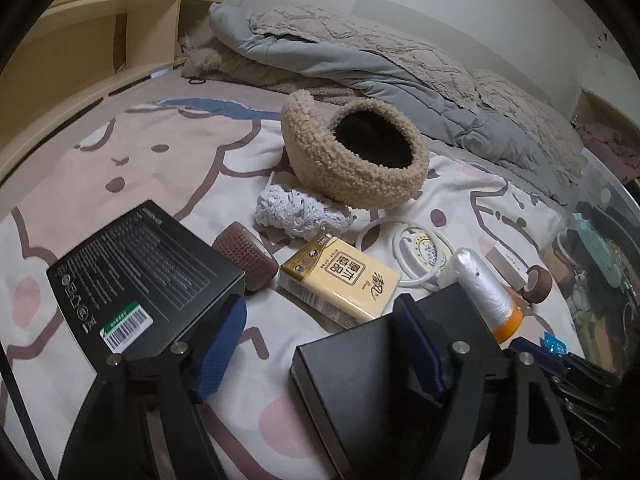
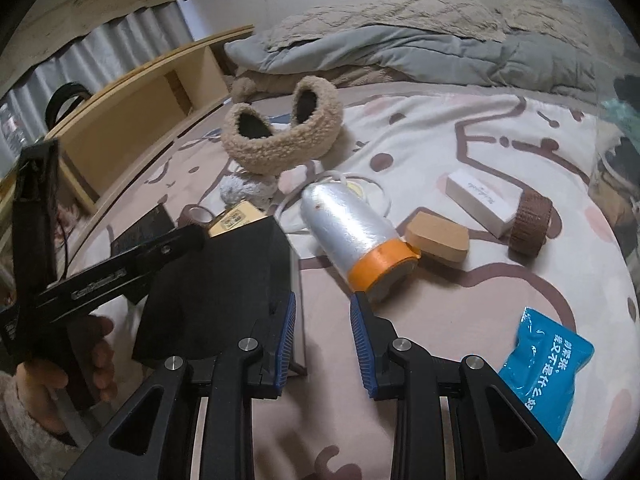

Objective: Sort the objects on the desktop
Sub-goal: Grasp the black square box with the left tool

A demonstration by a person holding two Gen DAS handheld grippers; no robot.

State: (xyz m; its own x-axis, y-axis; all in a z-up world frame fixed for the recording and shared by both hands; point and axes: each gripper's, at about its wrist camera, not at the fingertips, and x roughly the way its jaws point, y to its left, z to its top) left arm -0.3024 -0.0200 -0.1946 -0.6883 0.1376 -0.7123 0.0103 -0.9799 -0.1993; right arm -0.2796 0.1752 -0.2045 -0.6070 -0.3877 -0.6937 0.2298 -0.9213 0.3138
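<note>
Left hand-held gripper (image 1: 316, 344) is hovering with its jaws spread over the bed (image 1: 132, 152); nothing is lying between the blue pads, only printed bedsheet. Black labelled box (image 1: 140, 272) is sitting just off the left pad, possibly touching it, and a plain black box (image 1: 360, 384) is lying under and beside the right finger. Contact with either cannot be confirmed.

Right hand-held gripper (image 2: 323, 344) is standing partly spread, gap narrow, pinching nothing. Its left pad is resting against or just beside the edge of the plain black box (image 2: 224, 288); the orange-capped plastic roll (image 2: 356, 236) is lying just beyond its right fingertip.

Task items are scattered on the bed, no desk in view: yellow tissue pack (image 1: 340, 280), brown mesh tape roll (image 1: 244, 256), white ring cable (image 1: 412, 252), lace bundle (image 1: 296, 212), fleece earmuffs (image 1: 356, 152), white small box (image 2: 480, 200), second brown roll (image 2: 530, 224), tan wedge (image 2: 438, 238), blue sachet (image 2: 544, 376). A clear bin (image 1: 600, 240) at the right is already holding assorted things.

Judgement: sorting is sitting at an early stage, most items being unplaced. Step in hand looks like lining up on the two black boxes. Next move is calling for one gripper to centre a box edge between its pads, close, then lift clear without dragging the tissue pack or roll along.
</note>
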